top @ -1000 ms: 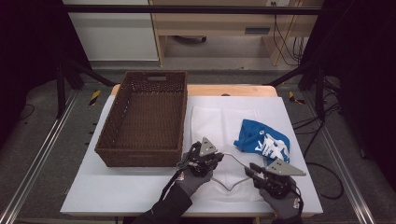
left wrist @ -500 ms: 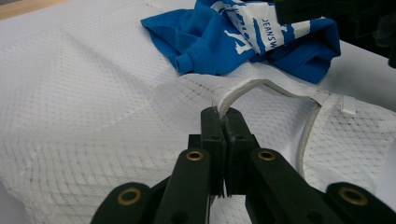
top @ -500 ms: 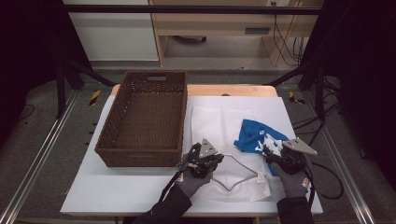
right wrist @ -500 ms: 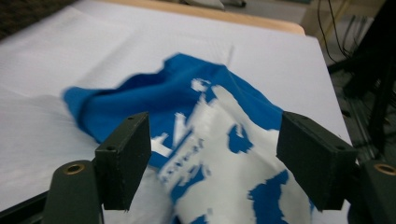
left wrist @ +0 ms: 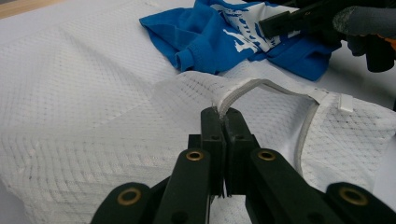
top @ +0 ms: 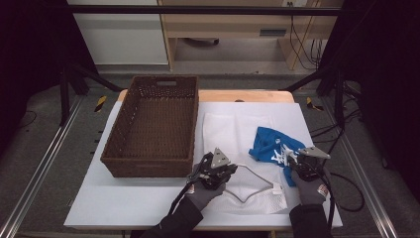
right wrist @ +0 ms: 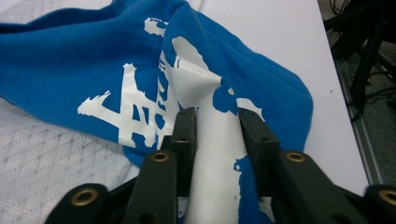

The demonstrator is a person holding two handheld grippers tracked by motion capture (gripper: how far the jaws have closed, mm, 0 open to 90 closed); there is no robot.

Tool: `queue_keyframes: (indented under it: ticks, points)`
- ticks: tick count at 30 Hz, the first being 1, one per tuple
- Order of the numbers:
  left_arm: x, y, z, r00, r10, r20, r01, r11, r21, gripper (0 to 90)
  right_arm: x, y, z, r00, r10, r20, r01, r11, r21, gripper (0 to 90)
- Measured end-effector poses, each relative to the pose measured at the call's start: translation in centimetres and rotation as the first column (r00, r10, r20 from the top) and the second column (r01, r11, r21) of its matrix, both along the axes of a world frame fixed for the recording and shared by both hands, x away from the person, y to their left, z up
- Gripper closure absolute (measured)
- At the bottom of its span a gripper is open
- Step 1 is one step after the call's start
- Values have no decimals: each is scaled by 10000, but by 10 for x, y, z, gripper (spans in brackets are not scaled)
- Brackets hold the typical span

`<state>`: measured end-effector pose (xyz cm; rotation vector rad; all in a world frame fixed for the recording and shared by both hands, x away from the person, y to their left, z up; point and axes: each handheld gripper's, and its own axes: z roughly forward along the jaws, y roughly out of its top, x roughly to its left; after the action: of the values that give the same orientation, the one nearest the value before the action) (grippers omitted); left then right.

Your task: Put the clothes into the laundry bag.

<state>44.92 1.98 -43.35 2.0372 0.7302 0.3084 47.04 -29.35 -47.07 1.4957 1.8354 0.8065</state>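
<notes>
- I'm holding the left gripper (left wrist: 223, 122) clamped on the mesh bag's (top: 237, 148) zipper edge, keeping its mouth lifted.
- My right gripper (right wrist: 217, 122) has just been closing; it's pinching a fold of the blue shirt (right wrist: 84, 70).
- The shirt is lying crumpled beside the bag's right side, long axis running away from me.
- I'm risking a thin fold slipping out, or the bag's mouth sagging shut.

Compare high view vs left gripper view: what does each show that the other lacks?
High view alone: the wicker basket, the white table and both forearms. Left gripper view alone: the left claw shut on the mesh bag's white hem, close up. Both: the blue shirt with white print, the bag, and the right claw at the shirt.
</notes>
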Motion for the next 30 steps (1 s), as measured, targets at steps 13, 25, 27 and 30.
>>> queue_keyframes:
  ticks: [13,25,27,30]
  points:
    - [5,-3,5,9999,115,-90,-115,9999,-34,885,-48,7,48,9409,2041,2701,-2506,9564,1502,728]
    - [10,-6,7,9989,340,-338,-343,9994,-84,885,-87,62,60,8259,4685,3137,-5190,8492,980,720]
    - [11,-6,7,9985,378,-389,-382,9992,-93,886,-90,72,55,8113,5055,2937,-5478,8328,796,719]
    - [12,-6,7,9978,442,-495,-448,9989,-113,886,-89,83,45,7967,5497,2511,-5803,8119,639,717]
